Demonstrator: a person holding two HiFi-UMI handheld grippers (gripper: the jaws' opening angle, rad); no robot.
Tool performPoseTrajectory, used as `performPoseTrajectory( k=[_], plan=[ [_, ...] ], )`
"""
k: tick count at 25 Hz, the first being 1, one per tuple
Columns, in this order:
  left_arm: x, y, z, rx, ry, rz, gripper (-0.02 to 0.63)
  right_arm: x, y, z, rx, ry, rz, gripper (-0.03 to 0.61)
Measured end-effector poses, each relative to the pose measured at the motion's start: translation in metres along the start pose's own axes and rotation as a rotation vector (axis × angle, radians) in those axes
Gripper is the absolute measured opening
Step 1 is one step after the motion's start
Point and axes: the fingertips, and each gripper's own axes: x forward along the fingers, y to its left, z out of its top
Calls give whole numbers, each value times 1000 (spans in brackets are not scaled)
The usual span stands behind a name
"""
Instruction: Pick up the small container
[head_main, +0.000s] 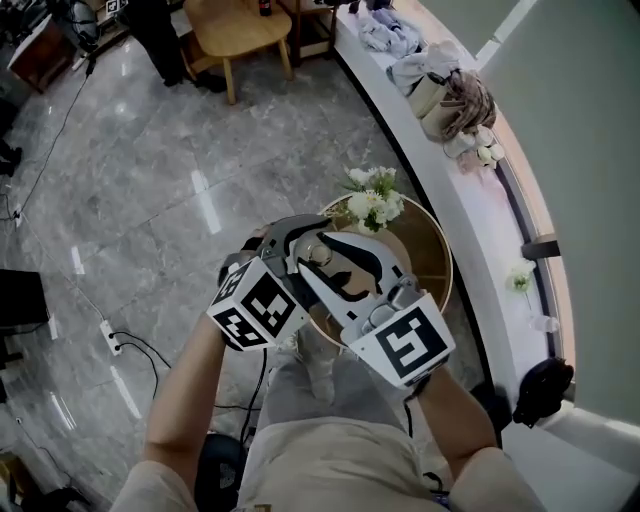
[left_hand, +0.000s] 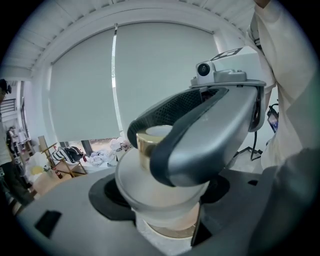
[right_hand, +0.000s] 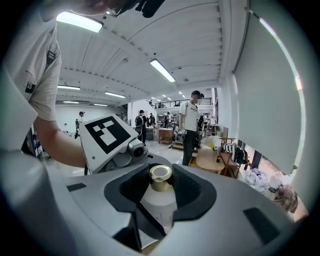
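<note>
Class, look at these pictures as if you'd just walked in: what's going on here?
A person is holding a small container with both grippers at once. The left gripper is shut on its frosted body, and the right gripper is shut on its gold cap. The container appears to be held up over the round table, near the flowers.

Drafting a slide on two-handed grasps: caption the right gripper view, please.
Right gripper clamped on the gold cap of the small frosted container.
</note>
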Motion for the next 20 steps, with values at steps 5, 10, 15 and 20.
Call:
performPoseTrajectory(
  k=[5,10,15,20],
  plan=[
    [-26,-9,55,51,15,28,333,-35,7,53,-21,-46,-4,138],
    [-48,-13,101,54,-12,69,333,-60,12,98,-75,-84,-15,138],
    [-71,-32,140,56,-18,100,333,-92,28,134,-96,-138,-16,140],
    [-86,-34,162,77,-19,141,333,-104,36,158,-129,-173,3,140]
  ],
)
